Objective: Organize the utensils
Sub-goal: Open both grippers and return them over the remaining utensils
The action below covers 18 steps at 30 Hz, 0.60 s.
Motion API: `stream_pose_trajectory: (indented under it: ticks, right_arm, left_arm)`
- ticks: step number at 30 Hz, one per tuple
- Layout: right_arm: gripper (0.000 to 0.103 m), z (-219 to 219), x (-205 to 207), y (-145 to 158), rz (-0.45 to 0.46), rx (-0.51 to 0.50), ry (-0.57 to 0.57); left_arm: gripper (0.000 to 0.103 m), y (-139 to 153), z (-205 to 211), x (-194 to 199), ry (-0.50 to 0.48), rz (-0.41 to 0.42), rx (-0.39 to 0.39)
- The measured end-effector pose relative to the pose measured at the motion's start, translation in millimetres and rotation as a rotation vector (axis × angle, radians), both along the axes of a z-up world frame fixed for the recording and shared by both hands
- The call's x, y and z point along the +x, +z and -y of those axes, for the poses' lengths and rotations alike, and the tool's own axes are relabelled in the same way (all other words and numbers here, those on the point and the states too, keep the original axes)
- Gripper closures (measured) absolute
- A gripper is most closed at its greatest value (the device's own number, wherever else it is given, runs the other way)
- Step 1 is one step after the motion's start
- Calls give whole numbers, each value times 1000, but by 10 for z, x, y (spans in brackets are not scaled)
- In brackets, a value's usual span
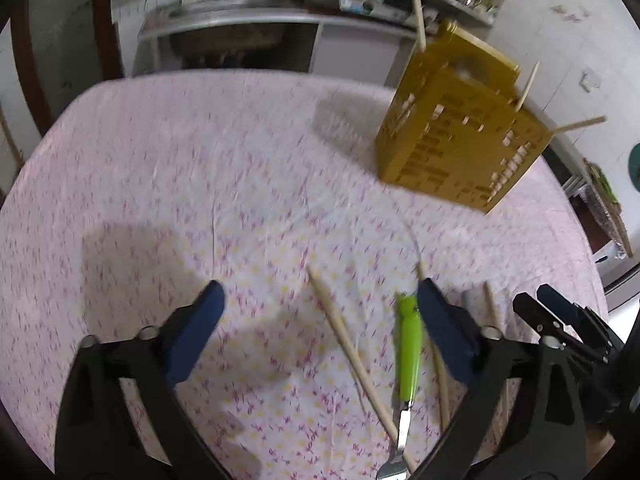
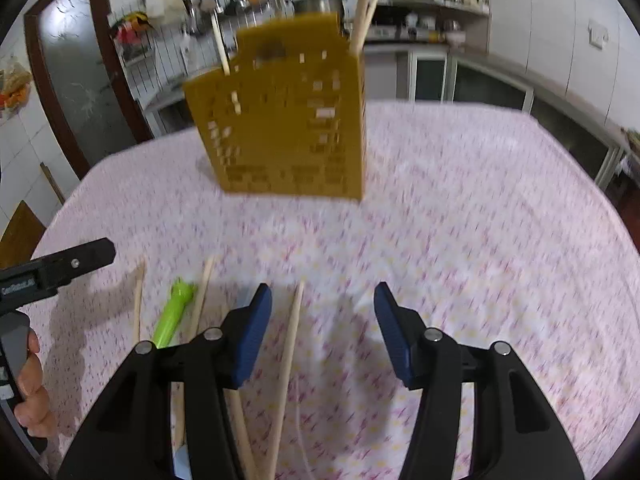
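1. The left gripper [image 1: 320, 312] hangs open over the tabletop [image 1: 180, 160], gripping nothing.
2. Between its blue pads lie a chopstick [image 1: 348, 344] and a green-handled utensil [image 1: 409, 348], at the near edge.
3. The right gripper [image 2: 323, 322] is open too, with a chopstick [image 2: 290, 340] lying on the cloth between its jaws, untouched by the pads.
4. A yellow holder [image 2: 288, 120] stands upright toward the far edge, with chopsticks [image 2: 362, 12] sticking out of its top.

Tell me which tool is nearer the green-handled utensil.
Left. The green-handled utensil lies between the open fingers of the left tool, close by one finger. The right tool sits to its side, chopsticks lying between them.
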State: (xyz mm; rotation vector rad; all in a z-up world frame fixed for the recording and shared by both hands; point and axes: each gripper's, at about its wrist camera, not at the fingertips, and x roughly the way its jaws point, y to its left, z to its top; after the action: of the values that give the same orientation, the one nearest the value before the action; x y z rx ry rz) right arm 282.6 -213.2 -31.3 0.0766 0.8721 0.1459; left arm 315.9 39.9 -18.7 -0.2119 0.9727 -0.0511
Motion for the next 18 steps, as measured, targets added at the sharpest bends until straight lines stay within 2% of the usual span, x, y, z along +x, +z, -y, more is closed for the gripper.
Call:
stream_pose_trajectory:
  ticks: [1,5,7,11,12,14,18]
  right_arm:
    - [52,-17,1,-39,-21,-1,-2]
    - [60,-93,21,-101,-62,-2,13]
    - [72,-136,16,-135,-84,7,33]
    - [79,-190,37,-196,-120,-2,47]
    - [83,-195,46,-213,-125,-6,48]
    - [85,-186,54,-226,-132,-8,48]
    - [89,-182,59,-218,-148,-20,50]
  left_arm:
    - [26,-30,37,-8,-12,-15,2]
    - [36,-83,158,-8,-37,-59,20]
    - [43,-124,207,2,-39,-79,34]
    - [60,-263,223,86,-42,-158,-16]
    - [62,-293,224,128,-41,-175,-25]
    - [66,-322,226,154,-32,-176,-13]
    - [67,-337,305,212,-40,-191,31]
